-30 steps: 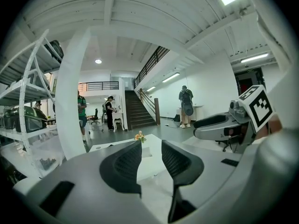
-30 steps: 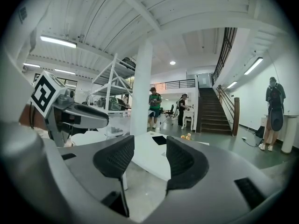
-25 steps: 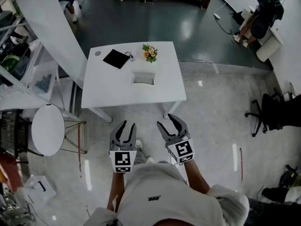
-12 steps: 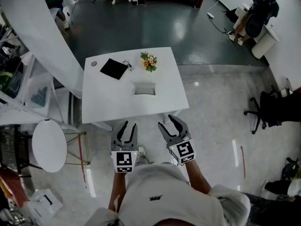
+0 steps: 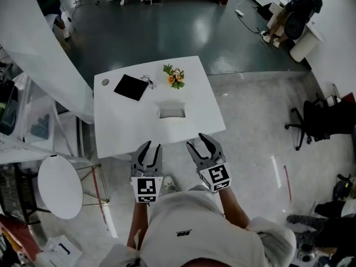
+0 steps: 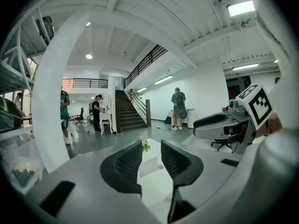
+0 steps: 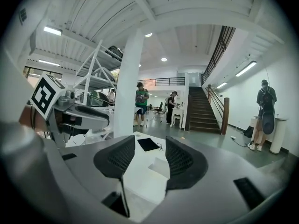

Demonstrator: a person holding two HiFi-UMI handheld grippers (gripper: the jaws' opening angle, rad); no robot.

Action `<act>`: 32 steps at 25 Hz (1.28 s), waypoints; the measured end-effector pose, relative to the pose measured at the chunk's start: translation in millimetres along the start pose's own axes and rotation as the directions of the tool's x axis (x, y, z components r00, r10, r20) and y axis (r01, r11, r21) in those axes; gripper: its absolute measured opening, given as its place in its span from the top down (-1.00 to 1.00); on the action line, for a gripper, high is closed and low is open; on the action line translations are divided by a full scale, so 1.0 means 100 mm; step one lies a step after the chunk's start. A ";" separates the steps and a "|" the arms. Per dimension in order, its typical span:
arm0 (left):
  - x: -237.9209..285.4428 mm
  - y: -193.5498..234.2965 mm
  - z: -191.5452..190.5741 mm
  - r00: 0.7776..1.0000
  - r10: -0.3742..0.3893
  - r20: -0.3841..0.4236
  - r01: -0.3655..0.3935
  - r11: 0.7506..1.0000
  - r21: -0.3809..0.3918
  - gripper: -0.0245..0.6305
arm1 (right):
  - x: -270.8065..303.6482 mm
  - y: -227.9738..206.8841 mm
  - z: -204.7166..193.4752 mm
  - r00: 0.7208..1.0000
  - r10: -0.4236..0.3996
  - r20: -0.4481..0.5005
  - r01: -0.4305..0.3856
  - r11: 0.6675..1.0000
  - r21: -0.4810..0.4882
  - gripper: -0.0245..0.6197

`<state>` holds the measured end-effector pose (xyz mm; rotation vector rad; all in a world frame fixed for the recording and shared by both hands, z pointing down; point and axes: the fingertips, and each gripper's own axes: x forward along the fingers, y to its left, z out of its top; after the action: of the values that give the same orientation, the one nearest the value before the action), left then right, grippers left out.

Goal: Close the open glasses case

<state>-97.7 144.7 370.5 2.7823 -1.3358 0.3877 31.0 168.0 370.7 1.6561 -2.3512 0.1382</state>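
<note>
Two empty tools hover at the near edge of the white desk, low in the middle of the frame: the left tongs with jaws well apart, the right tongs with jaws wide but closing on nothing. The open glasses case lies mid-desk just above them, well apart from both. They are probably held level on either side of it so they can reach it together.

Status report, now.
Left gripper open, empty. Right gripper empty, fingers closing. Glasses case open on table, untouched. Flowers, black pad beyond it; path clear.
</note>
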 end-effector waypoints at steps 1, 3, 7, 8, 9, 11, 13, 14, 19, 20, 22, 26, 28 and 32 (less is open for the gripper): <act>0.03 0.03 -0.01 1.000 -0.008 0.003 0.008 1.000 0.002 0.50 | 0.04 -0.01 -0.02 1.000 -0.009 -0.002 0.009 1.000 -0.008 0.28; 0.09 0.10 -0.02 1.000 -0.021 0.006 0.021 1.000 0.006 0.50 | 0.09 -0.01 -0.02 1.000 -0.024 -0.008 0.024 1.000 -0.009 0.28; 0.20 0.20 -0.02 0.999 -0.031 0.008 0.031 1.000 0.000 0.51 | 0.17 -0.04 -0.04 0.999 -0.039 -0.032 0.039 0.999 -0.006 0.29; 0.22 0.21 -0.03 0.999 -0.035 0.007 0.035 0.999 -0.001 0.51 | 0.18 -0.06 -0.06 0.998 -0.045 -0.032 0.044 0.999 -0.010 0.29; 0.24 0.21 -0.04 0.999 -0.040 0.004 0.040 0.999 -0.002 0.51 | 0.20 -0.08 -0.06 0.998 -0.050 -0.029 0.050 0.999 -0.011 0.29; 0.30 0.23 -0.06 0.999 -0.047 -0.001 0.047 0.999 -0.001 0.52 | 0.25 -0.10 -0.06 0.998 -0.057 -0.024 0.057 0.998 -0.010 0.29; 0.35 0.24 -0.06 0.999 -0.054 0.000 0.054 0.999 -0.003 0.52 | 0.29 -0.13 -0.06 0.998 -0.062 -0.026 0.061 0.998 -0.010 0.29; 0.37 0.24 -0.06 0.998 -0.056 0.001 0.056 0.998 -0.005 0.53 | 0.31 -0.15 -0.06 0.998 -0.063 -0.028 0.063 0.998 -0.009 0.29; 0.54 0.29 -0.04 0.999 -0.052 0.003 0.052 0.999 -0.009 0.53 | 0.45 -0.26 -0.08 0.998 -0.059 -0.036 0.059 0.998 -0.004 0.30; 0.58 0.30 -0.03 0.999 -0.050 0.002 0.050 0.999 -0.011 0.53 | 0.49 -0.29 -0.08 0.998 -0.055 -0.036 0.055 0.998 -0.002 0.30; 0.66 0.32 -0.01 0.999 -0.042 -0.001 0.042 0.999 -0.016 0.53 | 0.57 -0.36 -0.06 0.998 -0.044 -0.036 0.044 0.999 0.001 0.30; 0.89 0.39 0.01 1.000 -0.023 -0.011 0.022 0.999 -0.022 0.54 | 0.79 -0.54 -0.03 0.999 -0.016 -0.035 0.016 1.000 0.002 0.31; 1.01 0.43 0.01 1.000 -0.012 -0.022 0.011 1.000 -0.030 0.55 | 0.90 -0.62 -0.01 0.999 0.003 -0.036 -0.003 1.000 0.001 0.31; 1.26 0.48 0.04 0.999 0.022 -0.035 -0.023 0.999 -0.041 0.55 | 1.11 -0.83 0.03 0.998 0.043 -0.038 -0.043 0.999 0.002 0.31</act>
<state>-58.3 18.1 392.6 2.7171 -1.3527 0.4026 73.6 37.6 391.5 1.5900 -2.3603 0.1778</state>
